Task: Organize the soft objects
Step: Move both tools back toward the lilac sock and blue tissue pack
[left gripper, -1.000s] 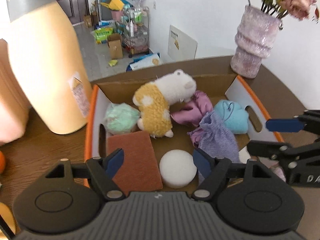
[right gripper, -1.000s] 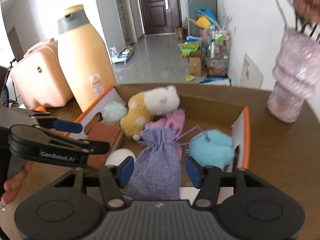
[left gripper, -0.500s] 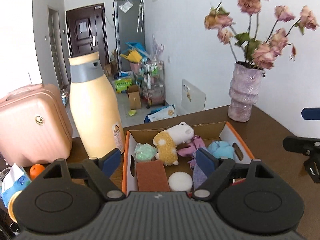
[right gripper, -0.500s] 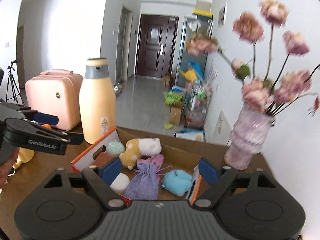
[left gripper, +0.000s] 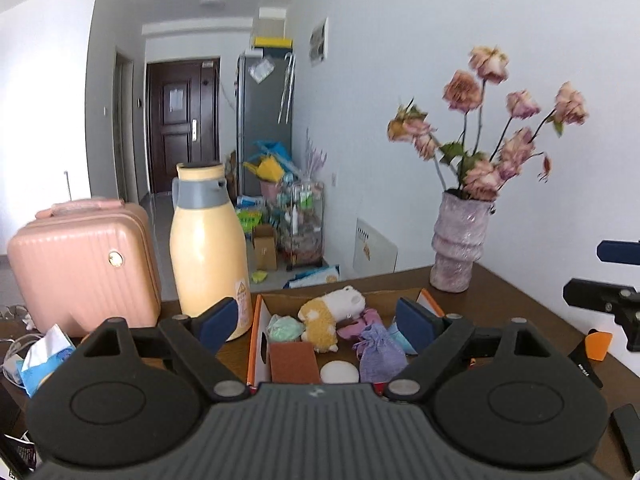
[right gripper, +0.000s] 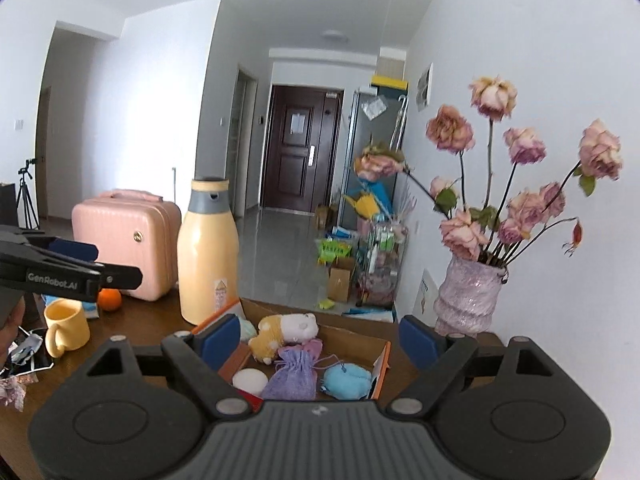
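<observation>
An orange-edged cardboard box [left gripper: 256,344] sits on the brown table below both grippers. It holds a yellow-and-white plush toy [left gripper: 332,312], a green puff [left gripper: 284,328], a brown pad [left gripper: 294,362], a white round sponge [left gripper: 339,372], a lavender pouch [left gripper: 378,350], a pink cloth [left gripper: 360,322] and a blue soft piece [right gripper: 346,380]. My left gripper [left gripper: 316,320] hangs above and back from the box, jaws opening, nothing between them. My right gripper [right gripper: 319,338] is likewise raised, open and empty; the lavender pouch [right gripper: 294,374] lies in the box.
A tall yellow bottle [left gripper: 208,256] and a pink suitcase [left gripper: 84,268] stand left of the box. A vase of dried roses [left gripper: 460,248] is at the back right. A yellow mug [right gripper: 66,326], an orange [right gripper: 109,299] and a tissue pack [left gripper: 46,356] are at the left.
Both grippers have lifted and drawn back from the box, so it looks smaller. The right jaws widened and let go of the lavender pouch, which stays in the box. The left jaws also widened.
</observation>
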A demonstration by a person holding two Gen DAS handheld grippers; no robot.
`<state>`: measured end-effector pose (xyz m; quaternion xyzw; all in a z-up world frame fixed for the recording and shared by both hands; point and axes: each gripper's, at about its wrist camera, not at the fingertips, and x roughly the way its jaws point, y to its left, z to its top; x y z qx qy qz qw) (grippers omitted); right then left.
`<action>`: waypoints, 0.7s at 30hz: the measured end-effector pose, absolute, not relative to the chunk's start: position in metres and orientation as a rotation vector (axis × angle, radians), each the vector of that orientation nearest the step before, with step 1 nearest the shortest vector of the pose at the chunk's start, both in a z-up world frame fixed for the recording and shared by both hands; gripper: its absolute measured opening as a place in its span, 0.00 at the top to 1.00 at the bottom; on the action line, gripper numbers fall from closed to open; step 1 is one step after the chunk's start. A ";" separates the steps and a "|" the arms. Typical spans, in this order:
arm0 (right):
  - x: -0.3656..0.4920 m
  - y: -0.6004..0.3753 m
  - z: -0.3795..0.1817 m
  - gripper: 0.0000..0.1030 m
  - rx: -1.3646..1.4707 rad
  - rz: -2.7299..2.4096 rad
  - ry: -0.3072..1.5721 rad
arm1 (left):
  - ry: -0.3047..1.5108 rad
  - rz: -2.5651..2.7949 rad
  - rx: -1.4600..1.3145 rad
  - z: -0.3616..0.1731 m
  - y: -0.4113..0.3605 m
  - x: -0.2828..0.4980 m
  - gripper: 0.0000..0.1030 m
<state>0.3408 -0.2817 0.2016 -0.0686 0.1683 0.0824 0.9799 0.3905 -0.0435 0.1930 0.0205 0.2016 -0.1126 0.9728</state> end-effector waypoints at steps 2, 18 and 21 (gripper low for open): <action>0.326 -0.280 0.203 0.16 -0.134 0.161 0.305 | 0.376 -0.234 0.038 0.194 -0.040 0.373 0.12; 0.169 -0.258 0.119 0.03 -0.101 0.175 0.109 | 0.166 -0.145 0.012 0.127 0.002 0.203 0.00; 0.142 -0.254 0.093 0.03 -0.100 0.160 0.107 | 0.204 -0.195 -0.005 0.108 0.009 0.175 0.00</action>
